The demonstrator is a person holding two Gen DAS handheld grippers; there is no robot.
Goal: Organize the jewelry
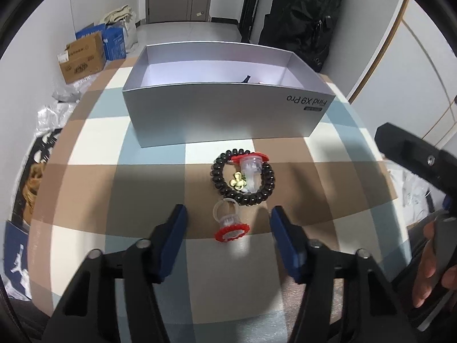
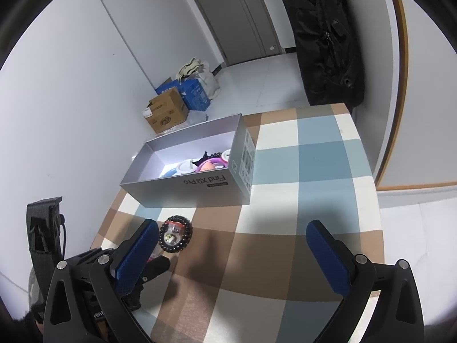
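A black bead bracelet (image 1: 243,178) lies on the checked tablecloth in front of a silver open box (image 1: 225,114). Inside its loop lie a clear toy ring with a red top (image 1: 251,168) and a small gold charm (image 1: 238,183). A second clear ring with a red flower top (image 1: 230,224) lies just in front, between the tips of my open, empty left gripper (image 1: 228,217). My right gripper (image 2: 232,233) is open and empty above the cloth, right of the bracelet (image 2: 175,234). The box (image 2: 197,184) holds several jewelry pieces, among them a pink bangle (image 2: 212,162).
The table (image 2: 314,171) ends close behind and left of the box. Cardboard and blue boxes (image 2: 177,105) stand on the floor by the wall. A black bag (image 2: 325,37) hangs beyond the table's far right corner. The right gripper's body (image 1: 414,154) shows at right.
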